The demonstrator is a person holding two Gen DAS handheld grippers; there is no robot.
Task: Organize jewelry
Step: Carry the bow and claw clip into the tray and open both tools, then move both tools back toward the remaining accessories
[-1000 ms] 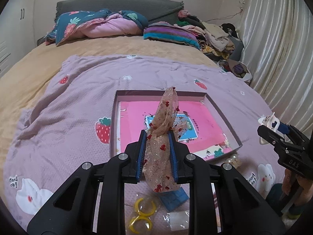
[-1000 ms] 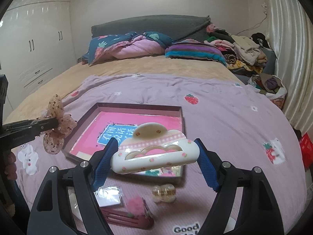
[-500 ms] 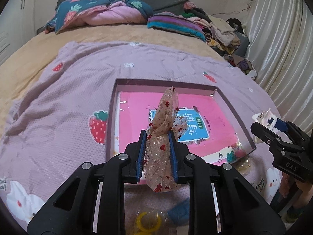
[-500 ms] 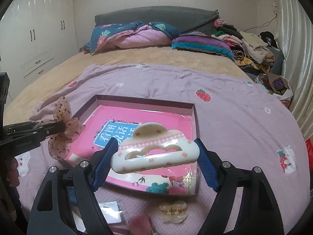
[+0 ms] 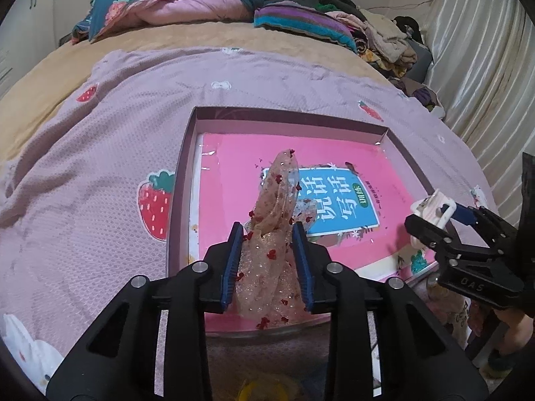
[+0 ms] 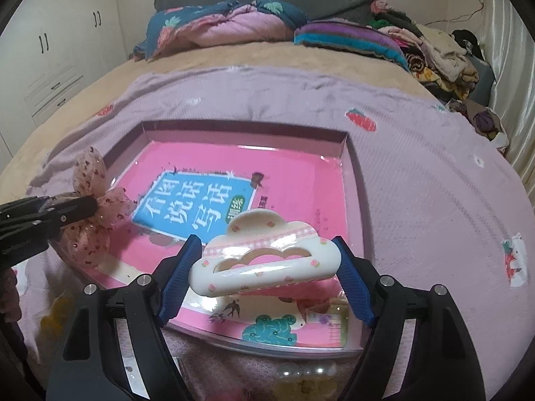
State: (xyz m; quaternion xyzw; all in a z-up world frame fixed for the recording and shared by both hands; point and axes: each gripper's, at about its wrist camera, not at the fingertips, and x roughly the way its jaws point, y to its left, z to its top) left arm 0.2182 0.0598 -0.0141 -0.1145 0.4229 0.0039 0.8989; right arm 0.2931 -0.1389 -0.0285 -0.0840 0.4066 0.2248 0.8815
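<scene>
- Jewelry pieces are both in my grip: the left tool [image 5: 267, 260] is closed on a gauzy bow [image 5: 276, 220], the right tool [image 6: 264, 267] is clamped on a glossy cloud-shaped hair clip [image 6: 264, 257].
- Both have moved forward since a second ago and now hang over the near edge of the tray [image 6: 354, 167], so release looks close.
- Bow: soft, sheer, red-speckled. Clip: hard, smooth, rounded.
- Tray: shallow, rectangular, with a slick pink lining.

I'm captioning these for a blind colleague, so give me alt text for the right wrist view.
The right claw grips a cream cloud-shaped hair clip above the near edge of a shallow box lined in pink, on a lilac strawberry-print blanket. At left, the left claw holds a sheer pink bow over the box's left edge.
</scene>
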